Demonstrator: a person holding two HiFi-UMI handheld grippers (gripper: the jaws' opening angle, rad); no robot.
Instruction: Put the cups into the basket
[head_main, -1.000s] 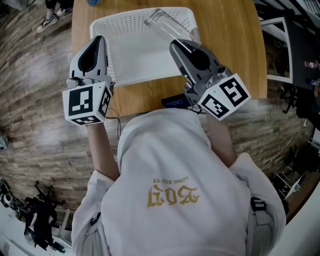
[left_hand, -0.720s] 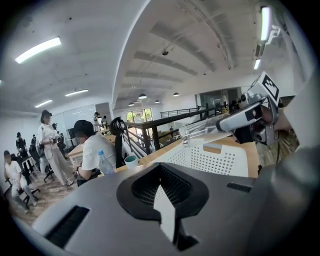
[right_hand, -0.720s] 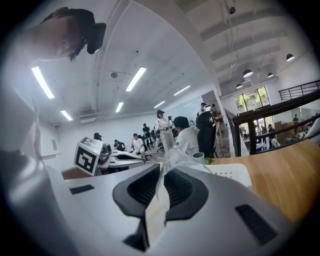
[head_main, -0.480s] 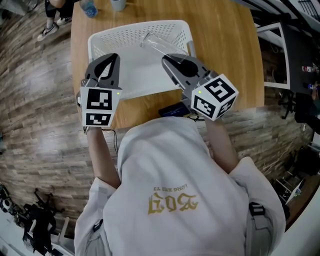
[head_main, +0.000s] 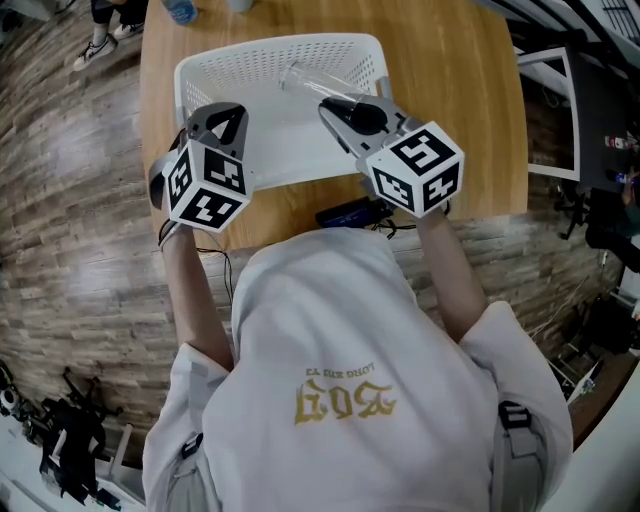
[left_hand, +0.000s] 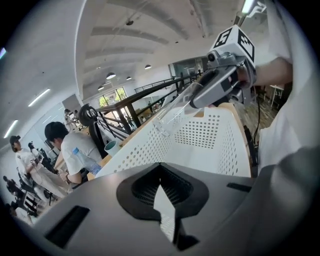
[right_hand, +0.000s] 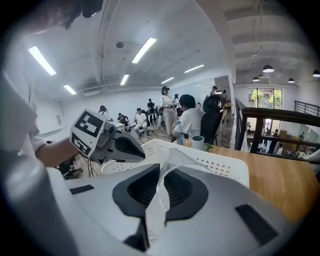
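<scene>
Right hand-held gripper (head_main: 336, 106) clamps a clear cup (head_main: 305, 78) over the white basket (head_main: 262, 52); left hand-held gripper (head_main: 226, 116), closed and empty, sits at its 7 o'clock.

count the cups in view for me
2. A clear plastic cup is pinched in the right gripper over the white perforated basket; a teal cup stands at the far edge of the wooden table. More may be hidden.

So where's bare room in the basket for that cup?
The white basket floor is bare from its left wall to the middle. Crowded: the right side, where the right gripper holds the clear cup, and the near-left corner, under the left gripper.
</scene>
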